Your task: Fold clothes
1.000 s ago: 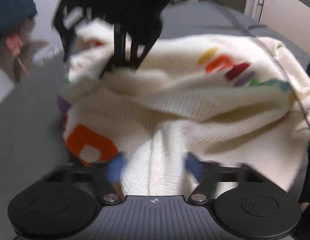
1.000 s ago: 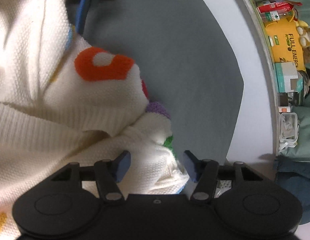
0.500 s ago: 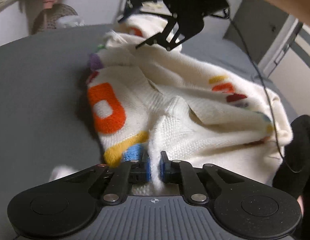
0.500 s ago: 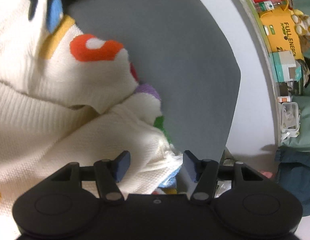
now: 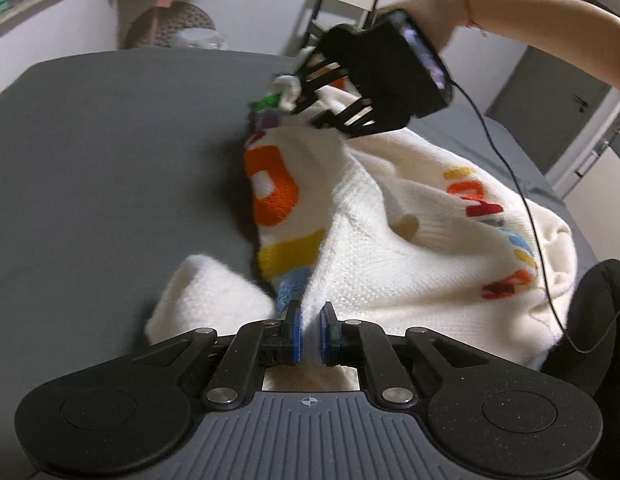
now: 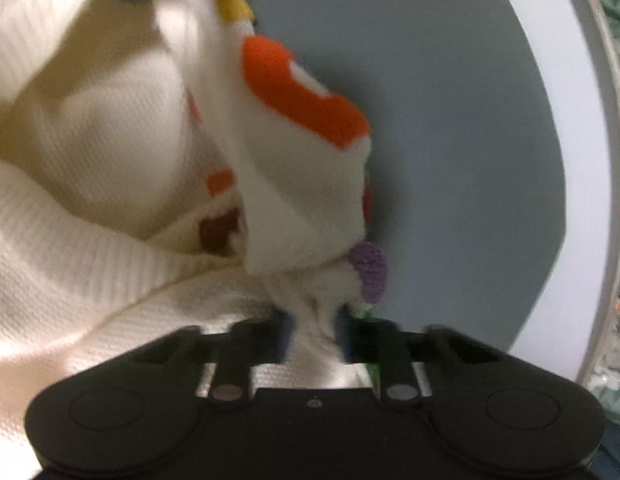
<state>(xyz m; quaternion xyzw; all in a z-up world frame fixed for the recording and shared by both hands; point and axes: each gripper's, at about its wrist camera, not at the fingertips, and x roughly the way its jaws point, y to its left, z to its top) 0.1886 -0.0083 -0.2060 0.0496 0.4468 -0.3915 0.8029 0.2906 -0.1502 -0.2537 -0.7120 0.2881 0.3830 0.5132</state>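
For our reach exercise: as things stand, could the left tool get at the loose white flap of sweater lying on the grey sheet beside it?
Probably not yet: the left tool is shut on the sweater; the flap lies unobstructed.

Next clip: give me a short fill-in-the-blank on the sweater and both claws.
1. The cream knit sweater lies on a ____ bed sheet.
2. The left claw is shut on ____ fabric.
3. The right claw is closing on a bunched sweater ____.
4. The biggest knitted letter is ____.

Missing: grey; sweater; edge; orange
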